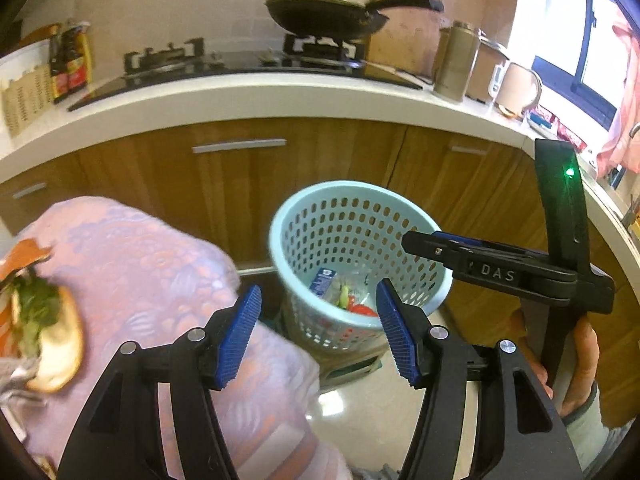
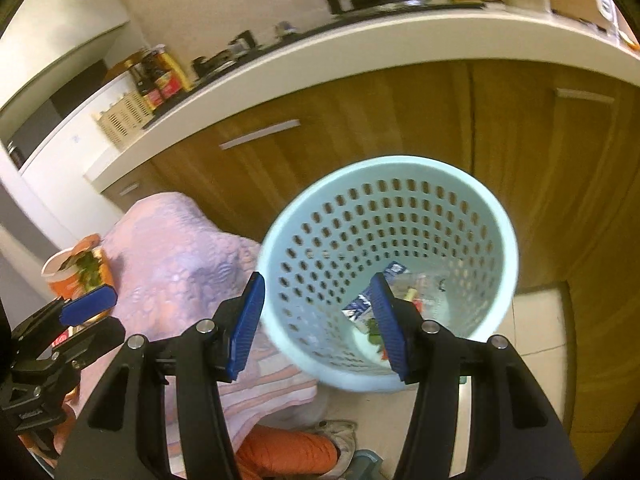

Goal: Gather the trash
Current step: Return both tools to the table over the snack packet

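A pale blue perforated trash basket [image 1: 352, 216] stands in front of the wooden cabinets; it also shows in the right wrist view [image 2: 400, 216]. Inside lie a blue-and-white wrapper [image 1: 321, 280], clear plastic and red and green scraps [image 1: 356, 305]. My left gripper [image 1: 318, 334] is open and empty, just before the basket. My right gripper [image 2: 318, 326] is open and empty at the basket's rim; it shows from the side in the left wrist view [image 1: 412, 240]. A bowl with greens and food scraps [image 1: 44, 332] sits on a pink cloth-covered surface [image 1: 152, 264] at the left.
A white counter [image 1: 280, 96] runs above the wooden cabinets [image 1: 240, 168], with a stove, a black pan [image 1: 324, 14], bottles [image 1: 70, 60] and a metal canister [image 1: 456, 60]. An orange cup with greens [image 2: 76, 272] sits at the cloth's far edge. Pale tile floor [image 1: 360, 412] lies below.
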The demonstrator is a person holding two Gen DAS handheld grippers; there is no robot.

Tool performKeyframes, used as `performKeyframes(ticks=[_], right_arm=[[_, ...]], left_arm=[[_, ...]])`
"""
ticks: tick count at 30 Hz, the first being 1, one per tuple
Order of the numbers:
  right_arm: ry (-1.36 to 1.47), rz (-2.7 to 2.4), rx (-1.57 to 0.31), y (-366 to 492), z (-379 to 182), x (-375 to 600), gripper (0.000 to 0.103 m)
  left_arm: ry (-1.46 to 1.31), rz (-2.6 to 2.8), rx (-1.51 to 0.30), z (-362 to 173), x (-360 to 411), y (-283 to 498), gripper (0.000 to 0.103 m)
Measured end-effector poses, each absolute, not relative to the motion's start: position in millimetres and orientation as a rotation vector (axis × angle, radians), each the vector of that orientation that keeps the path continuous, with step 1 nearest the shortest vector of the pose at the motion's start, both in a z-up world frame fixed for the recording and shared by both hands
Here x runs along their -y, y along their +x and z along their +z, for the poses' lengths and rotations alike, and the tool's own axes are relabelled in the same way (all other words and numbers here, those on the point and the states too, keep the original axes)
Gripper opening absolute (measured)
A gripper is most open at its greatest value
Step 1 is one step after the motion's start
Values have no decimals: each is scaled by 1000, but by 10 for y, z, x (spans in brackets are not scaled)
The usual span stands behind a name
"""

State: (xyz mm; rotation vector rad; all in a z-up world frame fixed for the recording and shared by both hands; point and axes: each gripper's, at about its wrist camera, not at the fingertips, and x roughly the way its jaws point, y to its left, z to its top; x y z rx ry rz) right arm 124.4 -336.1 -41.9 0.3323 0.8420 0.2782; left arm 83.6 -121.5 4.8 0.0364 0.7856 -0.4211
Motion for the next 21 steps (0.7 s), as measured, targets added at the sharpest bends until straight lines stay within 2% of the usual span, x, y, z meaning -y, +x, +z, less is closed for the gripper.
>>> performKeyframes(ticks=[15, 21], right_arm=[[149, 542, -805, 889, -115, 1997, 51], [51, 688, -742, 640, -109, 1253, 51]], left_arm=[[-133, -219, -672, 252, 72, -113, 58], [-217, -31, -640, 170, -656, -549, 59]])
